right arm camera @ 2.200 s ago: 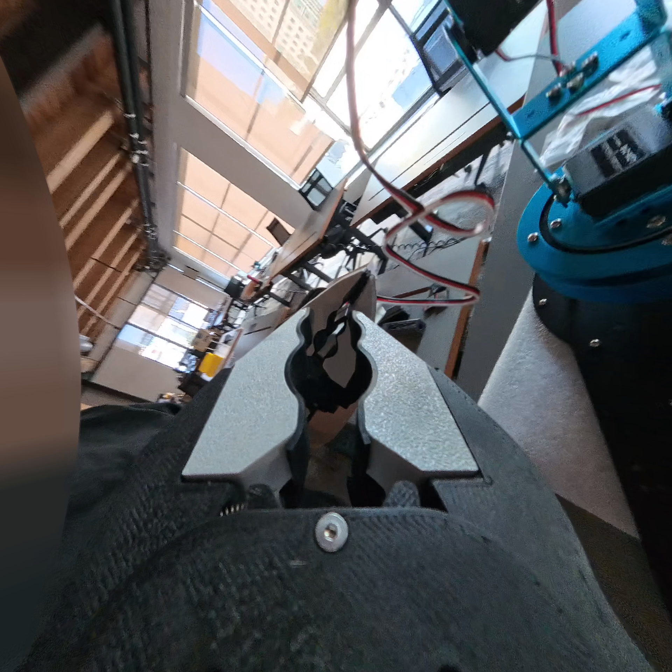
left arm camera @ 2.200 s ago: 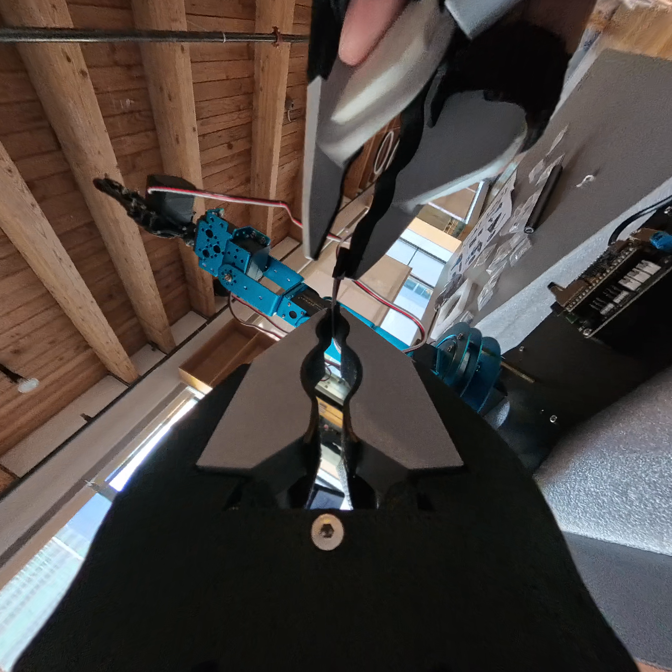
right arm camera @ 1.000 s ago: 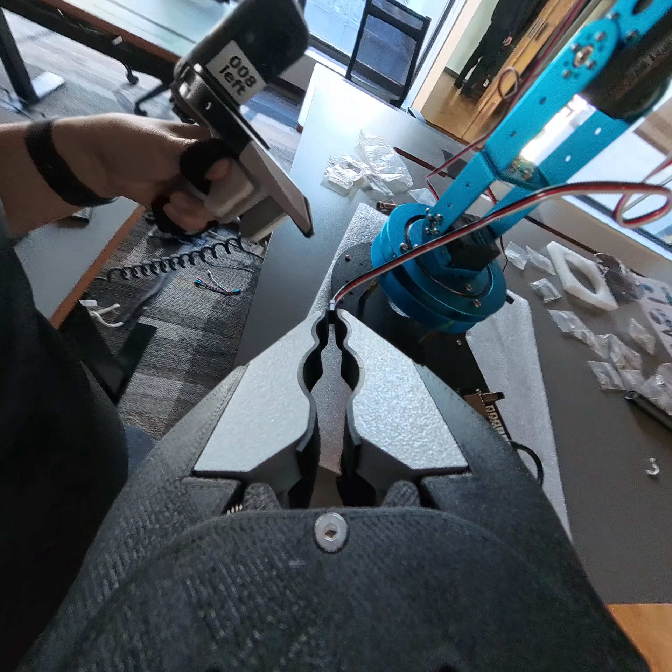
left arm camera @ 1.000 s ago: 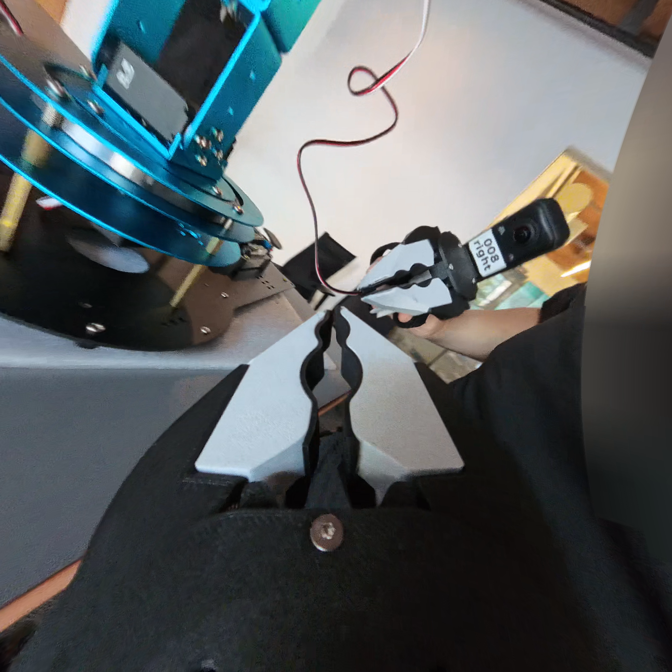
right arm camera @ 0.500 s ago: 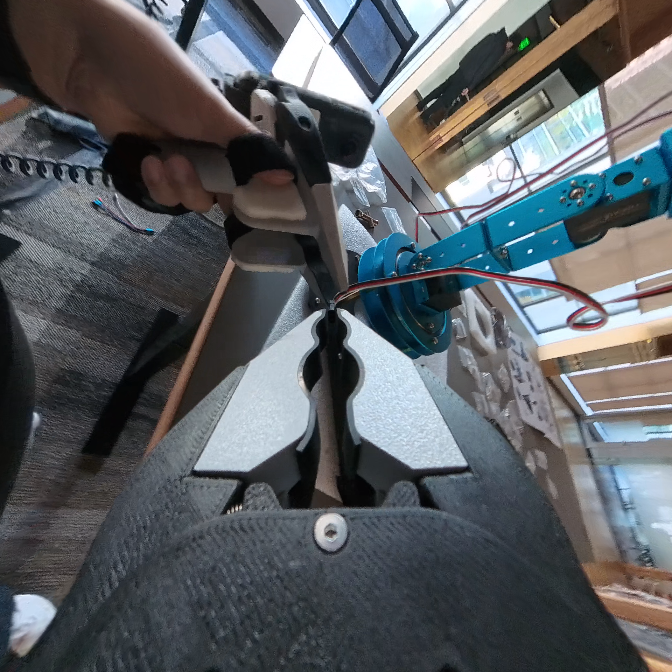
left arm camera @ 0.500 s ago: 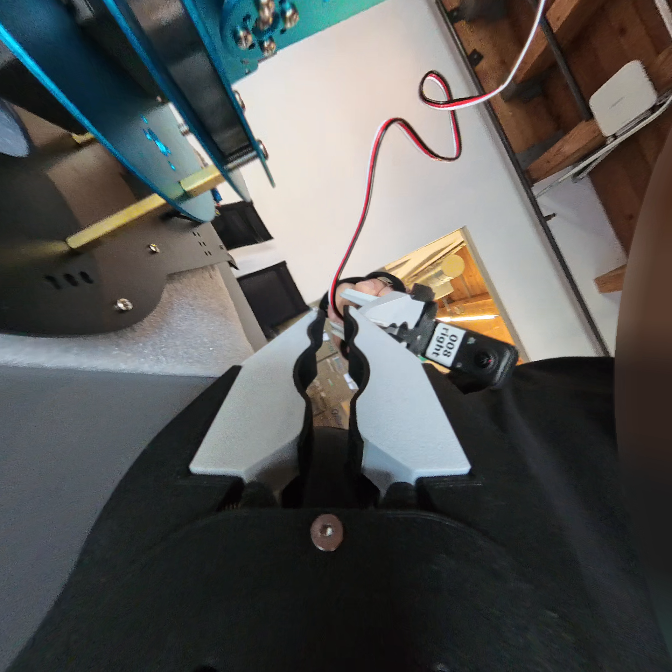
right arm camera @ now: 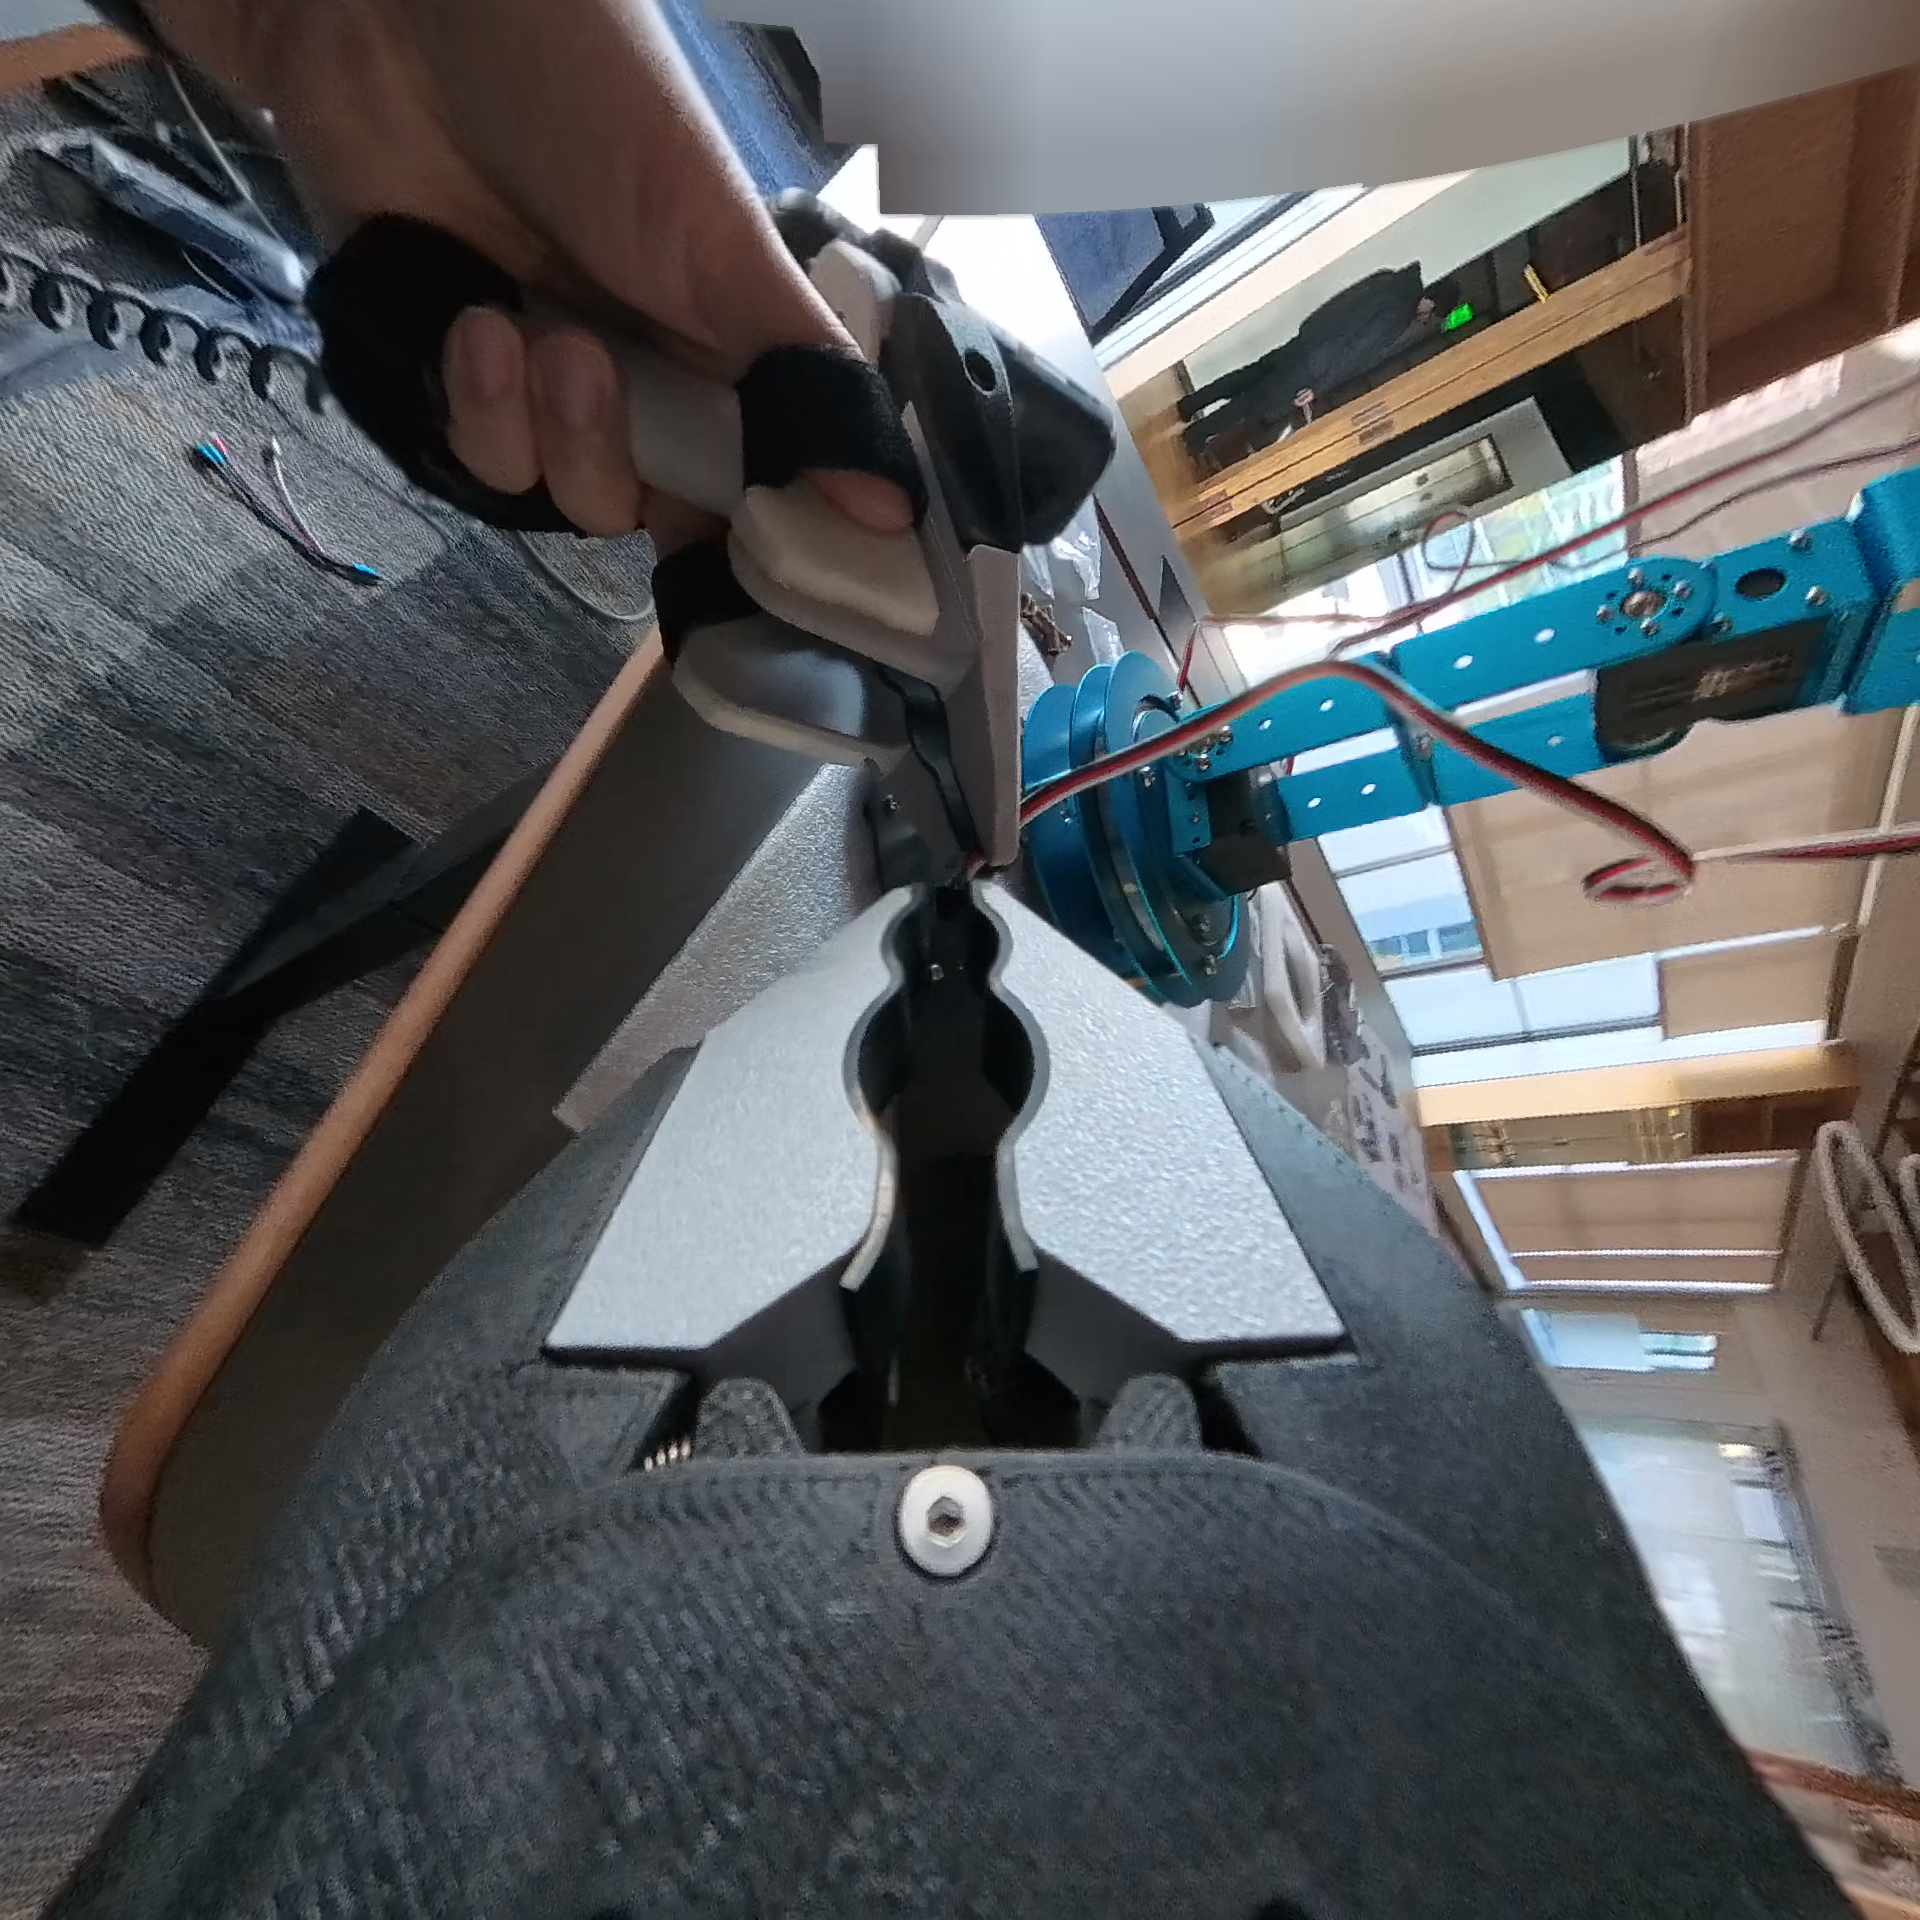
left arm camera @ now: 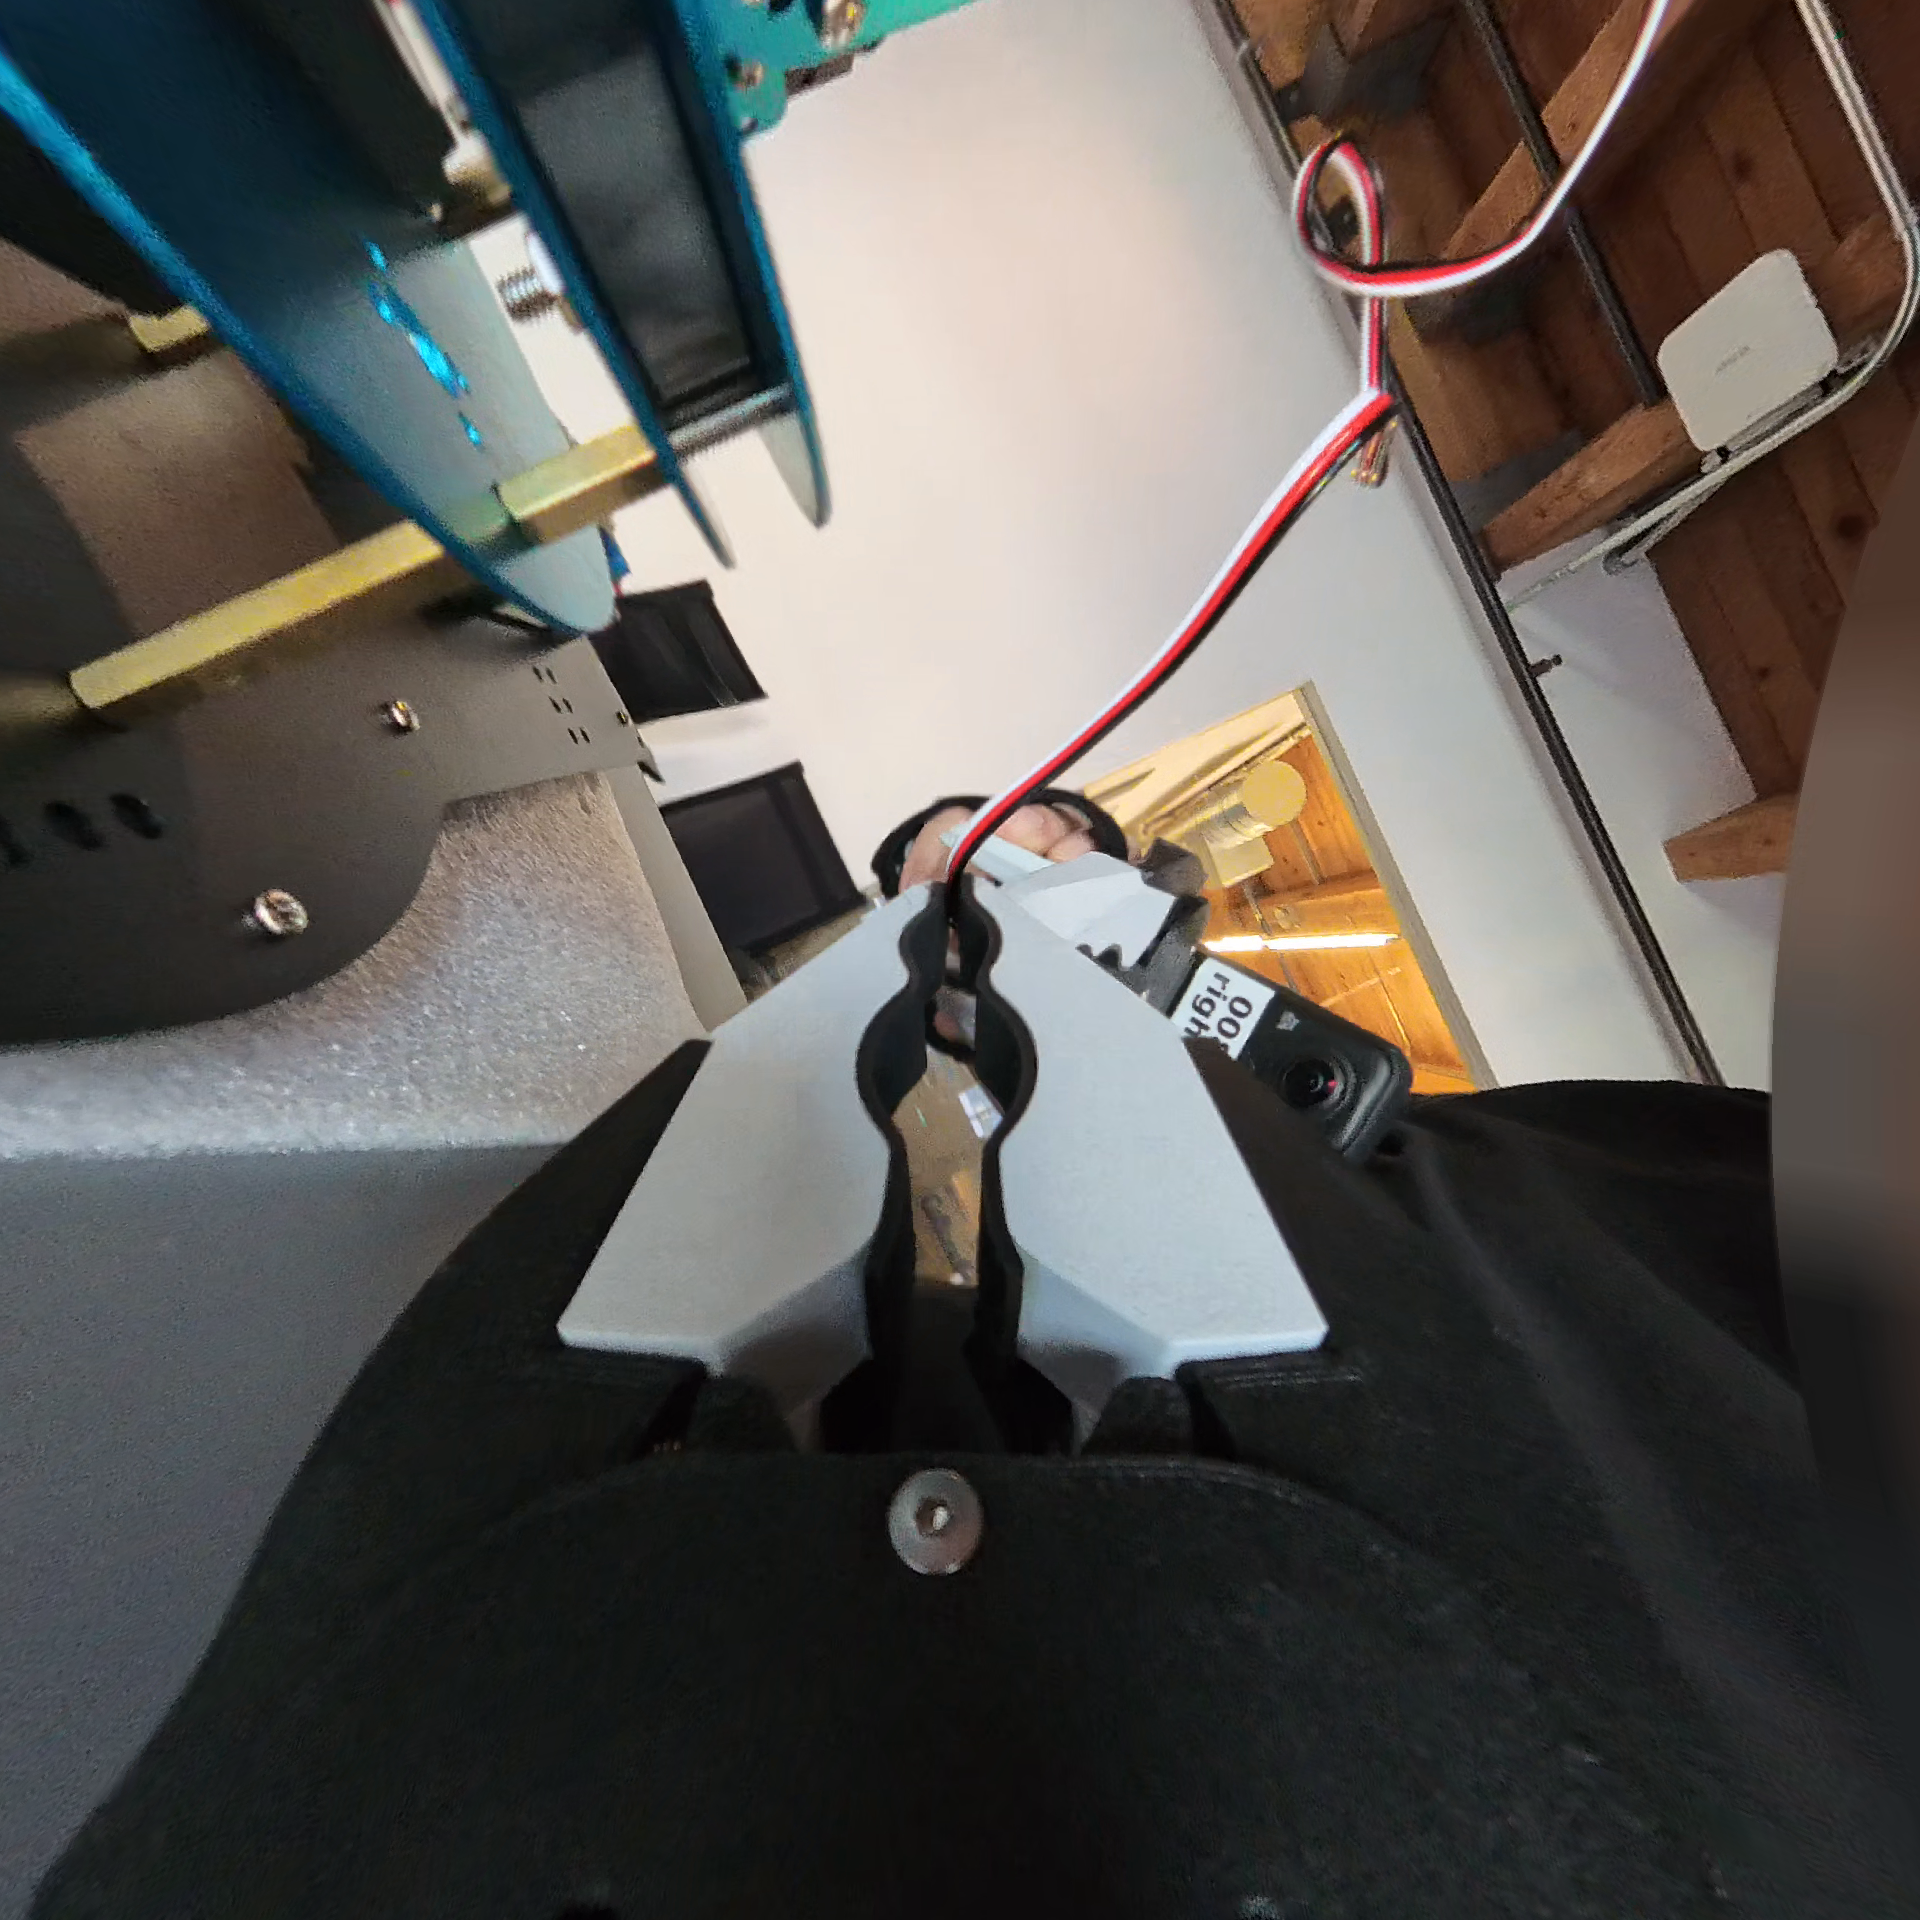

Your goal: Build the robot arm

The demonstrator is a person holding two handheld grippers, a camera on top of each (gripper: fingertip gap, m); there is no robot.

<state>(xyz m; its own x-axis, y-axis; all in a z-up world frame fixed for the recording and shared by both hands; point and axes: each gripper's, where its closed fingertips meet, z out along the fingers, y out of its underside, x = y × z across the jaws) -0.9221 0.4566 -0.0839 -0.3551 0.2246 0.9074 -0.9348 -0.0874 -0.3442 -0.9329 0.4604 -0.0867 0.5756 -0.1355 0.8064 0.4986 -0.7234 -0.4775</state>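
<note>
Servo cable (left arm camera: 1174, 644), flat, white, red and black: pinched near centre frame of the left wrist view between the tips of the left gripper (left arm camera: 958, 906), tongs clenched on it. Climbs from there toward the upper right and curls into a loop before the wooden ceiling beams (left arm camera: 1662, 260).

Right gripper (right arm camera: 948, 896) at centre frame of its own view, tips a little apart, released, nothing seen pinched between them. Just above them, the other gripper's tips, almost touching, with the cable leaving to the right. Wrapped around that gripper's handle in the upper left, a hand (right arm camera: 582, 312) in black finger straps.

Just beyond, in the right wrist view, blue turntable base (right arm camera: 1122, 831) right of centre, and blue robot arm (right arm camera: 1558, 665) stretching to the right edge with the cable draped along it. Seen close in the upper left of the left wrist view, the same base on brass standoffs over a black plate (left arm camera: 260, 862), resting on a white foam sheet (left arm camera: 416, 1039) on the grey table (left arm camera: 208, 1351).

Farther off, grey carpet (right arm camera: 156, 623) at the left, windows at the right.
</note>
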